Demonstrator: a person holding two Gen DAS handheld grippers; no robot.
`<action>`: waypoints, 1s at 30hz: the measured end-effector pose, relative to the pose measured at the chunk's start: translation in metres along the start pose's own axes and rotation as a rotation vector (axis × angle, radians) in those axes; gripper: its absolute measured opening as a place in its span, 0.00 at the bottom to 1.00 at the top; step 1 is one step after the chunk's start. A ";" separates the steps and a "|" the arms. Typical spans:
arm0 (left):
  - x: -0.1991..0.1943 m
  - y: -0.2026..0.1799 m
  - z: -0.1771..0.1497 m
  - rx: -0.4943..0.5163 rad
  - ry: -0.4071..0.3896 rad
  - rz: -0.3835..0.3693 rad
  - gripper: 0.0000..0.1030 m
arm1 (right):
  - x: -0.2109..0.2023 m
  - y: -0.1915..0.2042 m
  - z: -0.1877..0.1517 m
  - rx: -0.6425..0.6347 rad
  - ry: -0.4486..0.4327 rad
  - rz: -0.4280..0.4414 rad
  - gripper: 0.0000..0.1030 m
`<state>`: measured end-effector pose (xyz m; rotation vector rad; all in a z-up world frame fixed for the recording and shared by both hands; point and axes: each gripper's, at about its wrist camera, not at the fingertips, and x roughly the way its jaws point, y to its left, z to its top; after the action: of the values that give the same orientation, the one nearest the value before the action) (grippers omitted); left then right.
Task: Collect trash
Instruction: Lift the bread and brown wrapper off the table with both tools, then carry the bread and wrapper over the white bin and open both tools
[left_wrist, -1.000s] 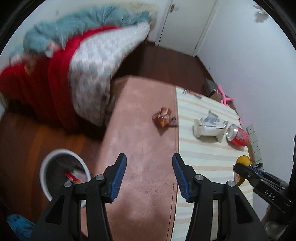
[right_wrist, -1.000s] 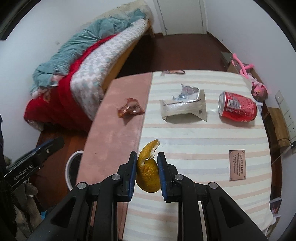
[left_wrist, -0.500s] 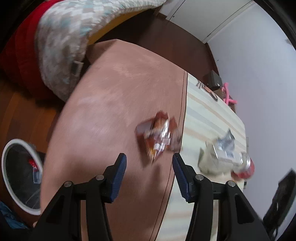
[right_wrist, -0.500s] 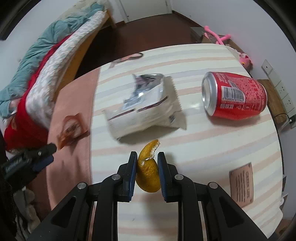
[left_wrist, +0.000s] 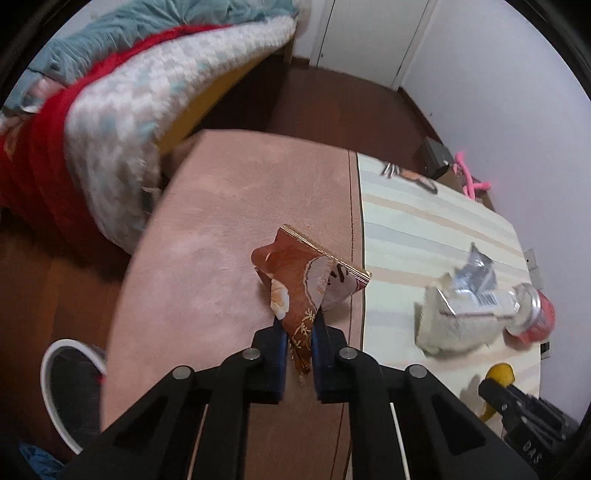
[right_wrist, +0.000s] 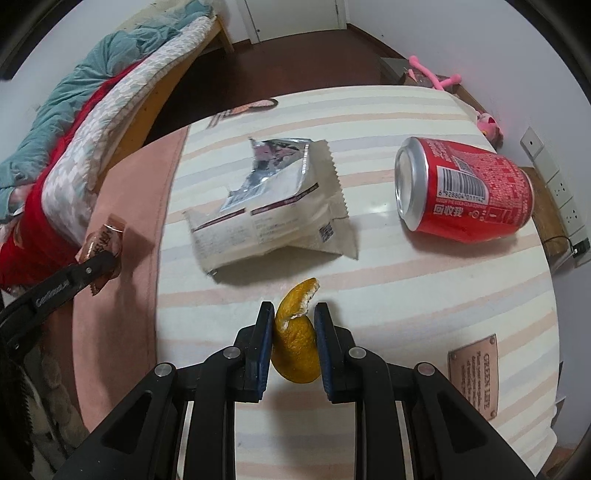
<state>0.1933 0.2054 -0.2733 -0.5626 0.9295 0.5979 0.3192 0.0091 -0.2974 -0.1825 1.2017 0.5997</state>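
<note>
My left gripper (left_wrist: 298, 325) is shut on a brown snack wrapper (left_wrist: 306, 280) and holds it just above the pink part of the table (left_wrist: 207, 266). The wrapper also shows in the right wrist view (right_wrist: 105, 240). My right gripper (right_wrist: 293, 325) is shut on a piece of orange peel (right_wrist: 295, 343) over the striped cloth (right_wrist: 406, 280). A torn white snack bag (right_wrist: 273, 210) and a red soda can (right_wrist: 465, 192) on its side lie on the cloth beyond it. A white-rimmed trash bin (left_wrist: 70, 387) stands on the floor at the table's left.
A bed with red, white and teal bedding (left_wrist: 110, 110) stands left of the table. A hair band (right_wrist: 251, 107) lies at the table's far edge. Pink toys (right_wrist: 436, 77) and a wall socket strip (right_wrist: 561, 192) are to the right.
My left gripper dropped to the brown wrapper and closed on it. My right gripper moved forward over the cloth toward the white bag, still gripping the peel.
</note>
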 end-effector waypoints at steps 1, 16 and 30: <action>-0.012 0.002 -0.004 0.007 -0.019 0.006 0.08 | -0.005 0.001 -0.003 -0.005 -0.003 0.006 0.23; -0.185 0.120 -0.065 -0.057 -0.174 0.112 0.08 | -0.104 0.131 -0.067 -0.178 -0.069 0.273 0.22; -0.095 0.332 -0.131 -0.407 0.217 0.017 0.13 | -0.006 0.345 -0.153 -0.420 0.216 0.368 0.22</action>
<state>-0.1521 0.3296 -0.3160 -1.0000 1.0224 0.7582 0.0109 0.2271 -0.2873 -0.3928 1.3166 1.1791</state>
